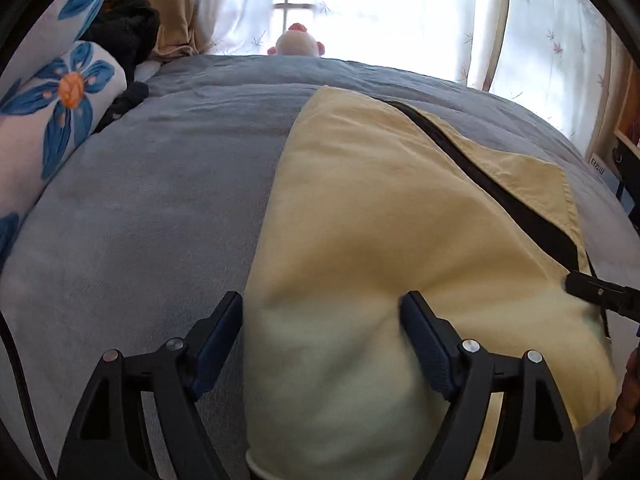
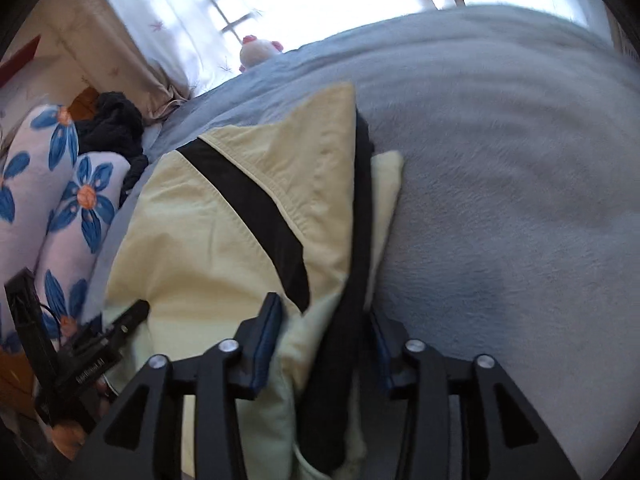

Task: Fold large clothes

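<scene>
Our left tool [image 1: 322, 304] and right tool [image 2: 326, 312] both stand open astride the near end of the yellow garment [image 1: 400, 208]. It lies on the bed [image 1: 160, 200], its long axis running straight away from us toward the window [image 1: 380, 0]. The left tool straddles its left edge, the right tool its right edge with the black stripe [image 2: 344, 344].

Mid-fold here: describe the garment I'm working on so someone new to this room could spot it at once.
Start at the bed's wide grey-blue blanket. Lying on it, right in front of both grippers, is the pale yellow garment, partly folded. Its black diagonal stripe sets it apart from the blue-flowered pillows and the dark clothing heap beside them.
</scene>
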A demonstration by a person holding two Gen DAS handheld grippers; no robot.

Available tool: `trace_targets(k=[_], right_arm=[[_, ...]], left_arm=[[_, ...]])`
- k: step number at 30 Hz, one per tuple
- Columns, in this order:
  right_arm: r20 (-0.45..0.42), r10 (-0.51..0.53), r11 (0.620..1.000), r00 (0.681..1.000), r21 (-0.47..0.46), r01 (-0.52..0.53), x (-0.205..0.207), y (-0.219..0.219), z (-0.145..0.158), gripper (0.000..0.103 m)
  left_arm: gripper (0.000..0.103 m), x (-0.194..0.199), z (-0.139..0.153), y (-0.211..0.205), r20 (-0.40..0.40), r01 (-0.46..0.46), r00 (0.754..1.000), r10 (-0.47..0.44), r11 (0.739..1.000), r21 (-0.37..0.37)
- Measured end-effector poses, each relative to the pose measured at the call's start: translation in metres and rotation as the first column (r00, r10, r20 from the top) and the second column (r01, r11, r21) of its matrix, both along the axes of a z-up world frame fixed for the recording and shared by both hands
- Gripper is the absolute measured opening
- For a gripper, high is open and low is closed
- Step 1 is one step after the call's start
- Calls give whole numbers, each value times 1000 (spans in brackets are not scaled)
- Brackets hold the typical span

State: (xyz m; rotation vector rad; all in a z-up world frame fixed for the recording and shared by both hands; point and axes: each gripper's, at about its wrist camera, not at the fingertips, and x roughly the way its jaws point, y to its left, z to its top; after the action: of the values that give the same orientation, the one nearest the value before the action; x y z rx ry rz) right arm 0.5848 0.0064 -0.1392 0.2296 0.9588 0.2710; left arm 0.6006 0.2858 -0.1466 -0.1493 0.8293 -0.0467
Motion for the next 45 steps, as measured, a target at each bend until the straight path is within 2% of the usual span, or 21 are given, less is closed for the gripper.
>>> trace_targets(k=[3,6,7,8,9,10,12,14,17,20,24,27,29,30,32,34,41,45], right_arm=[[58,36,999,998,-25,-34,-19,-8,24,47],[116,54,999,992,-12,-53,-39,-15,45,47],[121,58,998,991,-12,-57,-43,-9,49,47],[119,69,998,991,-9,-68,-45,-3,50,47],[115,84,996,990,-8,-84,-49,4,51,43],[118,98,995,988,-16,-97,-54,11,50,35],[110,145,989,983,-51,-140,-60,31,44,24],[69,168,983,983,-82,-163,-65,41,31,21],[-12,137,960,991,-246,-136,-65,49,0,15],[-24,101,970,995,-218,-103,-72,37,5,15],[-8,85,974,996,-208,-85,-92,27,37,19],[10,94,973,996,-213,-90,-119,20,66,19],[9,94,975,996,-205,-90,-139,12,85,19],[6,93,975,996,-201,-90,-146,10,93,19],[10,93,979,996,-185,-90,-168,3,111,19],[21,94,981,995,-173,-89,-196,-5,134,19],[87,107,984,990,-151,-93,-289,-34,203,22],[133,118,987,984,-125,-102,-345,-53,239,27]], left_arm=[[80,-13,11,9,6,-20,1000,19,1000,21],[73,-37,28,7,37,-52,998,49,995,85],[59,-44,34,7,45,-47,998,43,994,95],[37,-49,38,4,44,-30,999,26,995,95],[26,-53,40,2,27,-8,1000,6,995,99],[12,-56,40,2,14,4,1000,-5,995,97],[11,-63,38,0,-3,15,1000,-15,995,96],[11,-67,29,-3,-33,27,999,-23,992,122],[11,-73,15,-7,-77,26,997,-13,984,177],[11,-82,23,-9,-102,-10,994,26,987,158],[12,-103,45,-13,-96,-21,995,34,990,141],[18,-129,71,-17,-71,-23,997,33,991,128],[33,-153,93,-21,-50,-35,998,41,993,117],[36,-165,104,-23,-40,-37,998,42,994,106],[55,-188,123,-27,-22,-41,999,43,996,80],[63,-216,145,-32,4,-46,999,46,998,50],[66,-324,214,-61,55,4,998,-5,1000,17],[81,-381,246,-77,106,23,994,-24,1000,10]])
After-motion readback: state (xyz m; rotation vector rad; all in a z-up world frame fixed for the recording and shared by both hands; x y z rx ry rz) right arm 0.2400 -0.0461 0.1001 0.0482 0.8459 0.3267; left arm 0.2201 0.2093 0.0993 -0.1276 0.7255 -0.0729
